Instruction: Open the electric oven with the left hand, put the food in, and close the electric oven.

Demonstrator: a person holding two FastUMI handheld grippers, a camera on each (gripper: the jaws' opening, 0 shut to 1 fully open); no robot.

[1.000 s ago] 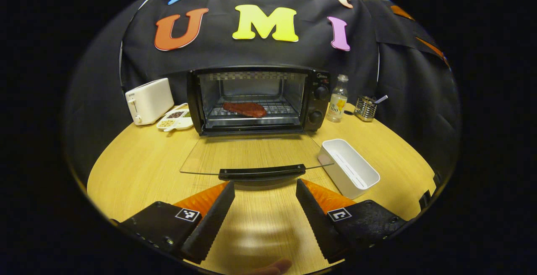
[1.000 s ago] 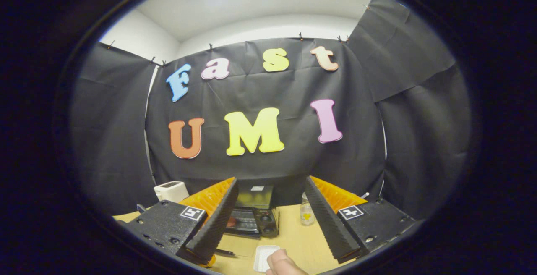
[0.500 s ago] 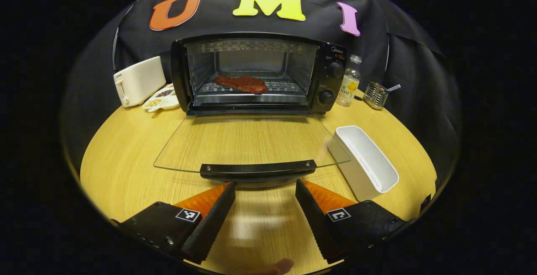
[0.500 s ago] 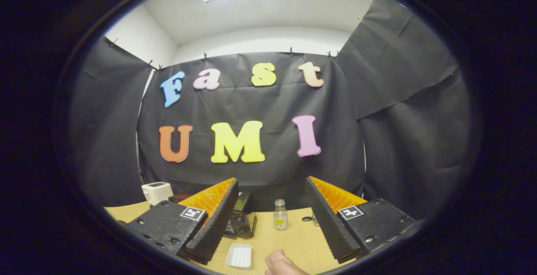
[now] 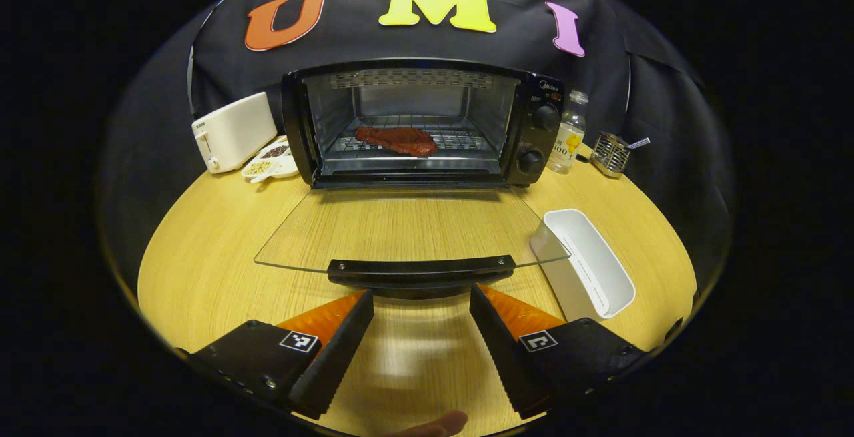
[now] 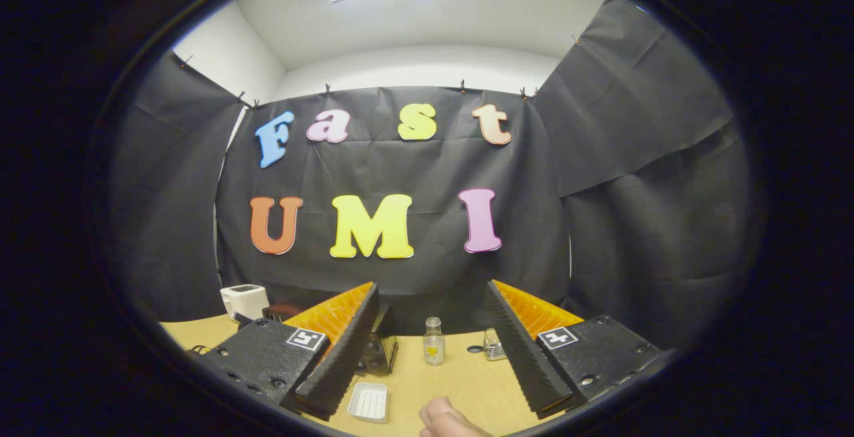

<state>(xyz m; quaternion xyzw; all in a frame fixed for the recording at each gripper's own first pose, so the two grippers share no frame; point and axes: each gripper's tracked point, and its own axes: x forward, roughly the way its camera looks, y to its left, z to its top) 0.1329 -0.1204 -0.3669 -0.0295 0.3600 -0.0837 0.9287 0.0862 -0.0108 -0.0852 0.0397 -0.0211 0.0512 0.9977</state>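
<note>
In the left gripper view the black electric oven (image 5: 534,131) stands at the back of the round wooden table with its glass door (image 5: 407,230) folded down flat. A reddish slab of meat (image 5: 396,140) lies on the wire rack inside. The door's black handle (image 5: 421,268) sits just beyond my left gripper (image 5: 421,305), which is open and empty, fingertips close under the handle. My right gripper (image 6: 431,300) is open and empty, held high and back from the table. Part of the oven (image 6: 379,351) peeks out behind its left finger.
An empty white tray (image 5: 588,265) lies right of the open door, also seen small as the tray (image 6: 369,401). A white toaster (image 5: 232,131) and a divided dish (image 5: 268,164) stand left of the oven. A bottle (image 5: 568,141) and a metal holder (image 5: 611,155) are right of it. A person's fingertip (image 6: 446,419) shows low.
My left gripper moved in toward the oven, so the door handle and oven loom larger and nearer. My right gripper swung right and back; the oven slid behind its left finger.
</note>
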